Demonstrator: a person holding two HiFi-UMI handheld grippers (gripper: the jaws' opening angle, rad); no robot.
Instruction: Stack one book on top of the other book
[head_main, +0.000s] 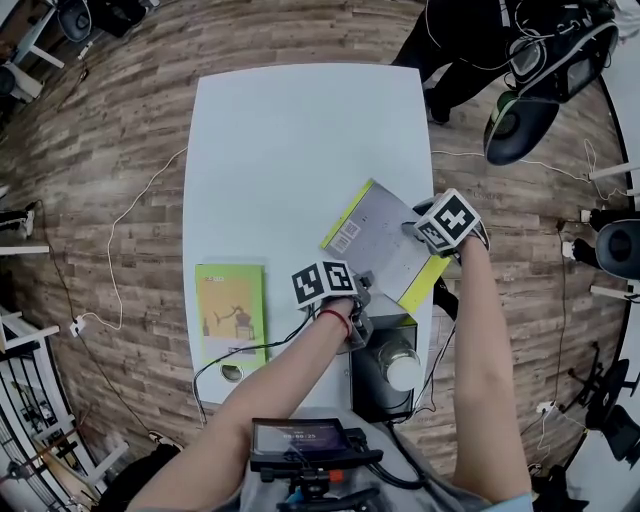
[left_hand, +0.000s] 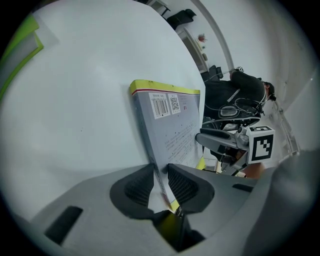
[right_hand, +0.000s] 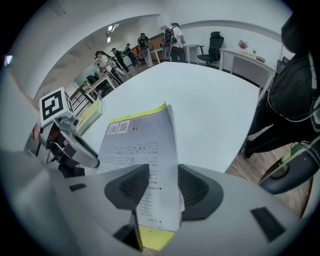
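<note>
In the head view, a white table (head_main: 300, 130) stands on a wood floor, and a green book (head_main: 232, 310) lies flat near its left edge. Well to its right, a grey book (head_main: 380, 235) with yellow borders sits askew, one corner past the table's right edge. The left gripper (head_main: 362, 292) is at its near corner and the right gripper (head_main: 418, 230) at its right corner. The two books are apart, not stacked. In the left gripper view, the left gripper (left_hand: 160, 170) has its pads drawn close on the grey book (left_hand: 172, 125) and pinches the thin edge between them. The cover rises steeply from there, barcode at the far end, over the table (left_hand: 75, 100). The right gripper (left_hand: 212, 137) reaches onto the book's right side, and a strip of the green book (left_hand: 20, 45) shows at the upper left. In the right gripper view, the right gripper (right_hand: 162, 172) has its jaws set wide, and the grey book (right_hand: 140, 140) fills the gap from pad to pad, its right edge against the right pad, so the jaws grip its corner. The left gripper (right_hand: 75, 147) is at the book's left side and the green book (right_hand: 92, 112) lies beyond it. I cannot tell whether the grey book is clear of the table.
</note>
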